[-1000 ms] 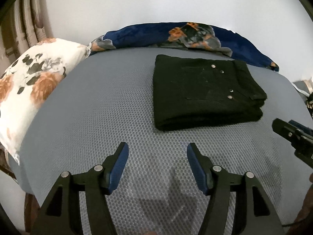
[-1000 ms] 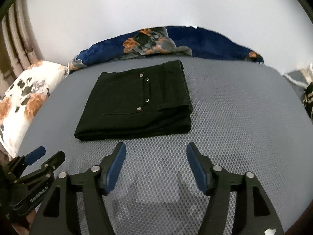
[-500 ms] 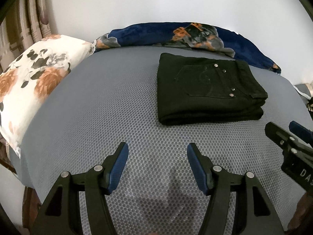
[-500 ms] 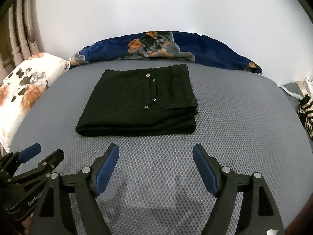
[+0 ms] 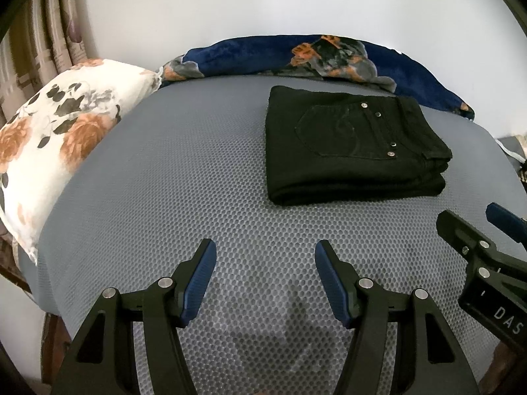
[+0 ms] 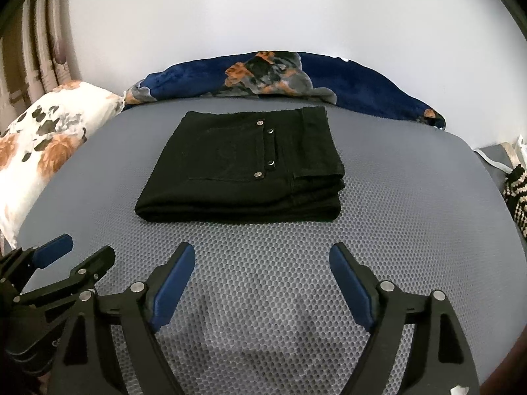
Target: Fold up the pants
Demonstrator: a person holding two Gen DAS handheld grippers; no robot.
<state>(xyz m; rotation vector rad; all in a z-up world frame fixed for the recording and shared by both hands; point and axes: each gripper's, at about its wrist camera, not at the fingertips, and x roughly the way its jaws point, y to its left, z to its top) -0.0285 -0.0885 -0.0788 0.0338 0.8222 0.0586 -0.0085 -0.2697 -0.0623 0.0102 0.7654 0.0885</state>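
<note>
Right gripper (image 6: 262,256) jaws just widened, empty; left gripper (image 5: 265,255) open; pants (image 6: 243,168) folded

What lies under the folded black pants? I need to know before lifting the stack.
The folded black pants rest directly on the grey honeycomb-textured mattress cover. Nothing pokes out around the edges; whether anything lies beneath or between the folded layers is covered.
</note>
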